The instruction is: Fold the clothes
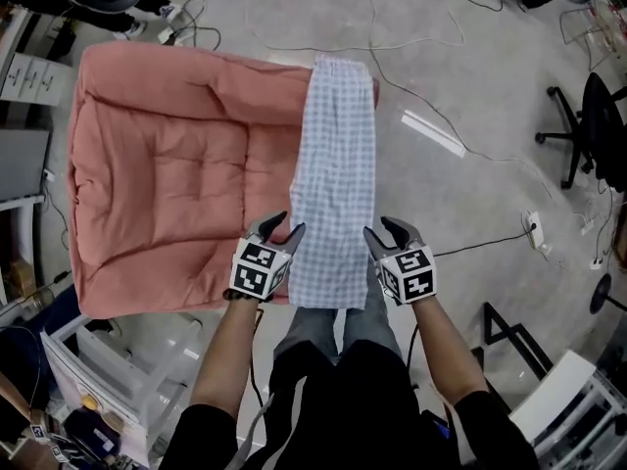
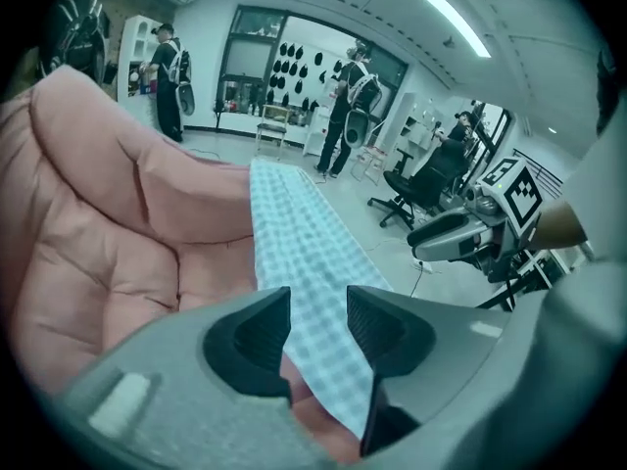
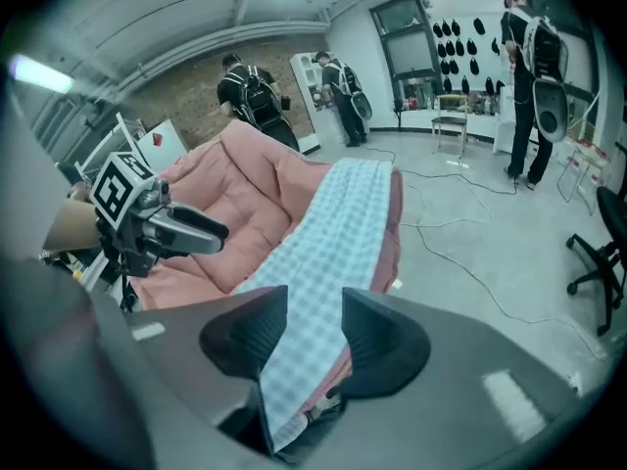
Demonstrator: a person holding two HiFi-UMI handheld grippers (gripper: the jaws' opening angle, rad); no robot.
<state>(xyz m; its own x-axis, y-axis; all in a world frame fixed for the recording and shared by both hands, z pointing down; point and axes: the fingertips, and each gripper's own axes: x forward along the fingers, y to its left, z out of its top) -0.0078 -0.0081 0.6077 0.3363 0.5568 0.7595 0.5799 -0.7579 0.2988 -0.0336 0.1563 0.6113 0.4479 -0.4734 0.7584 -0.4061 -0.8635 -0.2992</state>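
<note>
Left tongs (image 1: pixel 287 227): jaws part-way apart and pinching nothing. They point down at the near left corner of the checked cloth (image 1: pixel 336 174), whose pattern shows through the gap in my left gripper view.
Right tongs (image 1: pixel 381 229): about the same gap, also empty. They are at the near right edge of the cloth, with the fabric running away between the jaws in the right gripper view.
Spacing: the 2 tongs sit level with each other, 1 on each side of the cloth's near end.
Checked cloth: folded into 1 long narrow strip that lies flat along the right side of the pink cushion (image 1: pixel 167 174). Its far end reaches the cushion's far edge, and its near end drapes over the near edge just in front of my legs.
Pink cushion: large, quilted and spread open, and bare apart from the strip.
Floor (image 1: pixel 470 86): grey, with loose cables (image 1: pixel 460 125) trailing across it and an office chair (image 1: pixel 593 130) well off to the right.
Background: several people (image 2: pixel 351 106) stand far back in the room (seen only in the 2 gripper views).
</note>
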